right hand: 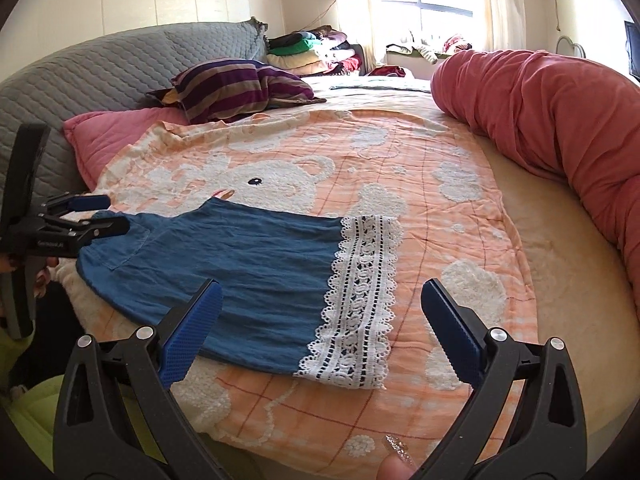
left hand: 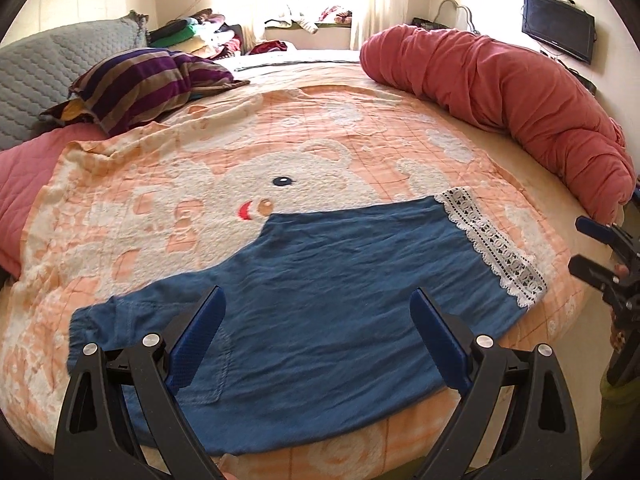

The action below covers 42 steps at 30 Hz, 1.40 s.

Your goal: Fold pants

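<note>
Blue pants (left hand: 320, 304) (right hand: 248, 264) with a white lace hem (left hand: 496, 252) (right hand: 360, 300) lie flat on an orange bear-print blanket (left hand: 240, 184) (right hand: 400, 184). The waistband is at the left, the lace at the right. My left gripper (left hand: 318, 336) hovers open over the waist and pocket end, holding nothing. My right gripper (right hand: 322, 332) is open above the lace hem end, nothing between its fingers. Each gripper also shows in the other view: the right gripper (left hand: 588, 248) at the right edge, the left gripper (right hand: 100, 212) at the left edge.
A rolled red quilt (left hand: 512, 104) (right hand: 560, 120) lines the bed's right side. A striped pillow (left hand: 152, 80) (right hand: 240, 88), a pink pillow (right hand: 108, 136) and a grey quilted headboard (left hand: 48, 68) are at the left. Piled clothes (right hand: 320, 52) sit by the window. A fingertip (right hand: 396, 456) shows at the bottom.
</note>
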Each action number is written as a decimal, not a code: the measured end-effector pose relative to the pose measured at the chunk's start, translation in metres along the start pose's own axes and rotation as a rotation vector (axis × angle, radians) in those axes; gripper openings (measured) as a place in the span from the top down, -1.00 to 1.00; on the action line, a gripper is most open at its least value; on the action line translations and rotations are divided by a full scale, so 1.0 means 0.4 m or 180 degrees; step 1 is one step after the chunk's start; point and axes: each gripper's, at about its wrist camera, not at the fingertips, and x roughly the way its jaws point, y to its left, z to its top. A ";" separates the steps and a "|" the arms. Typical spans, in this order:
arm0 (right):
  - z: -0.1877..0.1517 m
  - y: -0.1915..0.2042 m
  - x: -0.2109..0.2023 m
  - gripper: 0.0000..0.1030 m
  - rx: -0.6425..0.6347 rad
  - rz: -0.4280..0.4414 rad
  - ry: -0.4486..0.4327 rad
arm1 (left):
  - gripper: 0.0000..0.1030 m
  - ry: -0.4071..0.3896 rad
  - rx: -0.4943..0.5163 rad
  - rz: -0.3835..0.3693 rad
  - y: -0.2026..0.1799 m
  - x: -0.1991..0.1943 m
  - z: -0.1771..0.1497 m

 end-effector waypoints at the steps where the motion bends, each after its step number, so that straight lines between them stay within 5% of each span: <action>1: -0.003 -0.003 0.003 -0.82 0.0016 0.0000 0.0011 | -0.80 0.0016 0.0017 -0.0014 -0.008 0.013 0.007; 18: -0.080 -0.057 0.112 -0.82 0.0300 0.0084 0.0326 | -0.80 0.0272 0.0271 -0.0419 -0.124 0.249 0.145; 30: -0.115 -0.067 0.169 -0.82 0.0541 0.0193 0.0483 | -0.80 0.0312 0.0929 -0.0497 -0.242 0.407 0.227; 36: -0.119 -0.065 0.189 -0.82 0.0637 0.0137 0.0512 | -0.76 0.0494 0.0899 -0.0626 -0.255 0.492 0.225; 39: -0.116 -0.060 0.190 -0.48 0.0664 0.0207 0.0496 | -0.59 0.0617 0.0881 -0.0688 -0.254 0.531 0.219; 42: -0.113 -0.054 0.190 -0.44 0.0653 0.0252 0.0478 | -0.43 0.0749 0.0917 -0.0828 -0.261 0.563 0.204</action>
